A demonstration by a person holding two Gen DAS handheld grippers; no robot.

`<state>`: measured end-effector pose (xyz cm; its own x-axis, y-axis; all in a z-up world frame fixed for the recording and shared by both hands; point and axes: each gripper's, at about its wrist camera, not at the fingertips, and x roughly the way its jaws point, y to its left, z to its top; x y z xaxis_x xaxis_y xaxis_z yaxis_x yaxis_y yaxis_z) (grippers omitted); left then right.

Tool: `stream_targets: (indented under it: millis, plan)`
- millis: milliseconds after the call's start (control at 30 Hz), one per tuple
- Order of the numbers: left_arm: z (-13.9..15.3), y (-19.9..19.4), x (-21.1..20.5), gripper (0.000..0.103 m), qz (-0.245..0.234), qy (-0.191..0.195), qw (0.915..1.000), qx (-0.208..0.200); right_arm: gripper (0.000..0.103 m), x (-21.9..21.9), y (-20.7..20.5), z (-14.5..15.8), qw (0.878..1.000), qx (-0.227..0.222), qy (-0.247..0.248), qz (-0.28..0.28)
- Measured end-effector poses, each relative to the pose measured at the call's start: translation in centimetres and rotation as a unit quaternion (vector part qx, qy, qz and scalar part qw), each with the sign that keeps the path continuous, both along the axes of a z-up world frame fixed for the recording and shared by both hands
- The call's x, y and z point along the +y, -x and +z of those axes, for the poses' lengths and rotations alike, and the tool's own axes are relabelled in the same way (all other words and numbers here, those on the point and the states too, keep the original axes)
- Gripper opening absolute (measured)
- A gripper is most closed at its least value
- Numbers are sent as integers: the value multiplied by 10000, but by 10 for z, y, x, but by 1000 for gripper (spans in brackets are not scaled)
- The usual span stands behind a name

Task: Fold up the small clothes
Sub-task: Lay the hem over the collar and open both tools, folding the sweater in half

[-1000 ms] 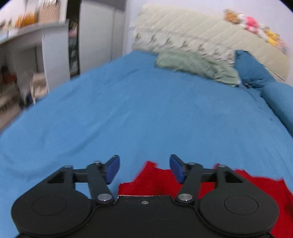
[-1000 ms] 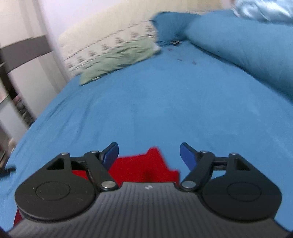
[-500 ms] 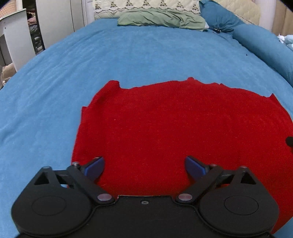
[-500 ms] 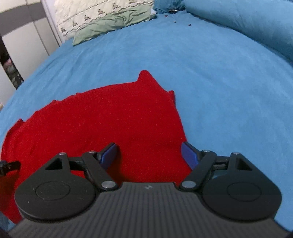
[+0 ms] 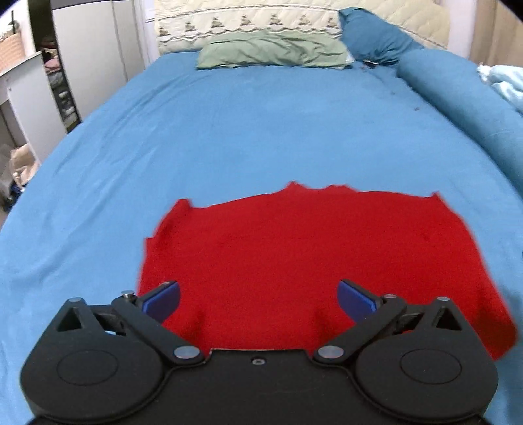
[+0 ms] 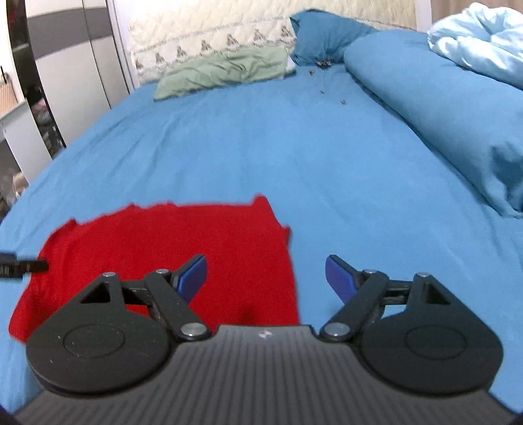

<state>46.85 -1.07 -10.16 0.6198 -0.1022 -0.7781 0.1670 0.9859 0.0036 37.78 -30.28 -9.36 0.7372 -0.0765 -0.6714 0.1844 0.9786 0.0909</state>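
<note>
A red garment [image 5: 310, 255] lies spread flat on the blue bed sheet [image 5: 245, 130]. My left gripper [image 5: 258, 299] is open and empty over the garment's near left part. In the right wrist view the garment [image 6: 170, 242] lies to the left. My right gripper [image 6: 265, 278] is open and empty above the garment's right edge. The tip of the left gripper [image 6: 19, 265] shows at that view's left edge.
A green pillow [image 5: 271, 54] and a cream quilted headboard cover [image 5: 248, 23] are at the far end. A rolled blue duvet [image 6: 434, 108] and a pale blue blanket [image 6: 477, 36] run along the right side. White cabinets [image 5: 88, 55] stand left of the bed.
Both grippers tilted down over the garment, then back up a little, so more of the bed shows now. The left jaws opened wider. The garment lies spread flat.
</note>
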Motion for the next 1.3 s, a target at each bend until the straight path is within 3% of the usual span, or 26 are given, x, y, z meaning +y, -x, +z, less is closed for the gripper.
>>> stream_targets:
  millis: [200, 533, 700, 733, 800, 833, 1000, 1100, 1300]
  plan:
    - [-24, -4, -49, 103, -271, 86, 9987, 419, 93, -2, 27, -38, 9978, 661, 99, -23]
    - [-82, -19, -75, 103, -324, -144, 9962, 799, 80, 6, 18, -99, 9971, 756, 59, 20]
    - [-92, -30, -70, 103, -248, -52, 9950, 964, 50, 12, 13, -100, 9969, 742, 4, 261]
    - [-94, -31, -69, 103, -233, -32, 9949, 984, 47, 11, 13, -99, 9967, 762, -47, 264]
    - [-96, -33, -69, 103, -203, 12, 9946, 1020, 29, 5, 12, -95, 9962, 807, -276, 190]
    - [-97, -34, -68, 103, -198, 28, 9944, 1033, 26, 0, 12, -92, 9955, 826, -450, 118]
    - [-97, -35, -62, 103, -272, 87, 9932, 1129, 23, -18, 15, -71, 9872, 768, -1360, -328]
    - [-88, -39, -56, 103, -478, 124, 9897, 1346, 23, -22, 16, -43, 9804, 539, -1846, -425]
    - [-37, -26, 11, 103, -231, 248, 9958, 849, 23, 25, -16, 26, 9749, -81, -2213, 211]
